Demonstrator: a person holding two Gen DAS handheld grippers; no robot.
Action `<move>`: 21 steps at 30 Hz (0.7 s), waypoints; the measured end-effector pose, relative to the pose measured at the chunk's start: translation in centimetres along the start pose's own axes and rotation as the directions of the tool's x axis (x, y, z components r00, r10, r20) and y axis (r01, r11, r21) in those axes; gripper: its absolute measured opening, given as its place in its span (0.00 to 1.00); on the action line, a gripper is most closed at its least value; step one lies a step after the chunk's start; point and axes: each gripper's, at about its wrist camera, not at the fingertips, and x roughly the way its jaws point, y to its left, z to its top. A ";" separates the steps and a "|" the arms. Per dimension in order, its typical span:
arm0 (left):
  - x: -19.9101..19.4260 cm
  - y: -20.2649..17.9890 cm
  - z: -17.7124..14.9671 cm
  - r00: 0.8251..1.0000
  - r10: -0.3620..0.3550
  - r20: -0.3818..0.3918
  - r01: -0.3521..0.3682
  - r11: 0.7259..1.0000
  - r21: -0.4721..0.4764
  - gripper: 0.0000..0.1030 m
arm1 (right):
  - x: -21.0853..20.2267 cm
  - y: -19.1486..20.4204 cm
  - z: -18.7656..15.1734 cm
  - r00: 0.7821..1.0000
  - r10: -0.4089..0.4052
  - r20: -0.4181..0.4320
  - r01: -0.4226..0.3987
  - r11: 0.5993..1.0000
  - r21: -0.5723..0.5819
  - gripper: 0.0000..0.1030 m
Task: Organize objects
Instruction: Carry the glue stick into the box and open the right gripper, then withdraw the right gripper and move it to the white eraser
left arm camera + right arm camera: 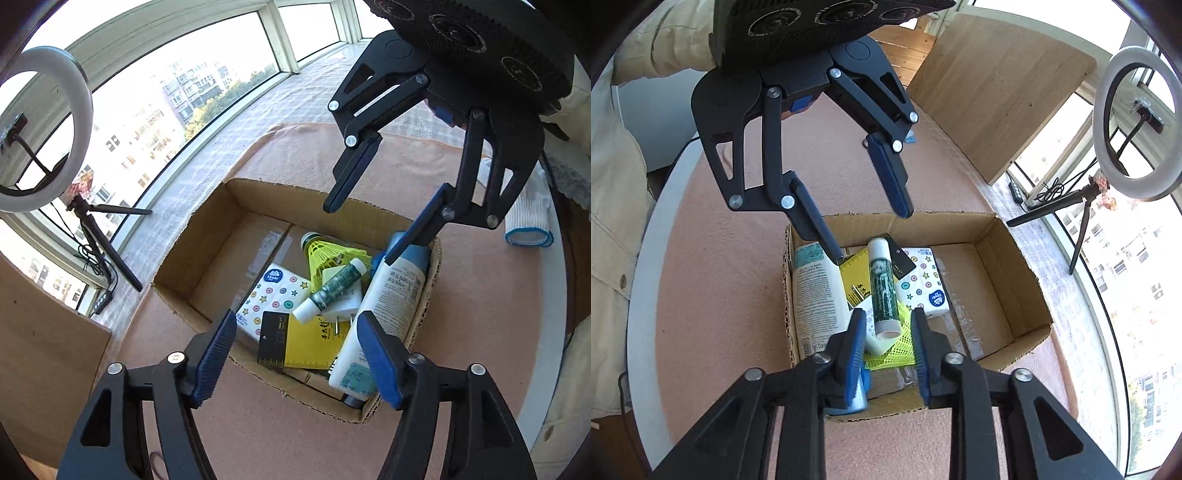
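An open cardboard box (207, 236) (1015, 266) sits on the pink table. Inside lie a white bottle (388, 310) (816, 295), a green-patterned glue stick (328, 288) (882, 288), a yellow shuttlecock (325, 254) (894, 350), a tissue pack with stars (273, 295) (927, 284), a yellow ruler (314, 343) (857, 269), a black card (271, 336) (901, 262) and a white plug (343, 295). My left gripper (299, 354) (871, 236) is open and empty above the box's near edge. My right gripper (886, 332) (373, 229) is open and empty above the box, its fingers either side of the glue stick's end.
A ring light on a tripod (48, 129) (1137, 125) stands by the window. A wooden board (1001, 92) (44, 350) stands beside the table. A white glove with blue cuff (528, 218) lies right of the box. The person's beige sleeve (613, 166) is at the left.
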 end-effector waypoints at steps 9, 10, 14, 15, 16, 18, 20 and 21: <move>-0.9 1.2 -6.0 0.998 0.035 -0.046 -0.041 0.989 -0.143 0.83 | 0.5 -0.5 0.6 0.999 -0.051 0.008 0.050 0.991 0.121 0.45; -1.2 1.2 -6.9 0.998 0.040 -0.050 -0.047 0.987 -0.155 0.83 | 0.7 -0.3 1.0 0.999 -0.054 0.004 0.053 0.991 0.125 0.45; -2.2 1.7 -10.2 0.997 0.047 -0.060 -0.058 0.975 -0.214 0.84 | 1.5 0.5 2.9 0.998 -0.064 0.000 0.064 0.990 0.124 0.46; -2.6 1.8 -11.1 0.997 0.053 -0.063 -0.066 0.972 -0.227 0.85 | 1.8 0.7 3.5 0.998 -0.066 -0.001 0.065 0.991 0.120 0.48; -2.9 2.0 -11.9 0.996 0.058 -0.064 -0.071 0.968 -0.239 0.85 | 2.0 0.9 4.1 0.998 -0.066 -0.003 0.065 0.991 0.115 0.49; -3.8 2.4 -13.5 0.996 0.065 -0.059 -0.078 0.961 -0.265 0.86 | 2.5 1.5 5.4 0.998 -0.065 -0.004 0.065 0.993 0.099 0.50; -4.7 2.8 -15.0 0.996 0.073 -0.056 -0.086 0.954 -0.287 0.87 | 3.1 2.0 6.8 0.998 -0.061 -0.005 0.061 0.995 0.083 0.51; -5.1 3.0 -15.8 0.995 0.078 -0.055 -0.091 0.951 -0.296 0.87 | 3.4 2.2 7.5 0.998 -0.059 -0.006 0.059 0.995 0.075 0.51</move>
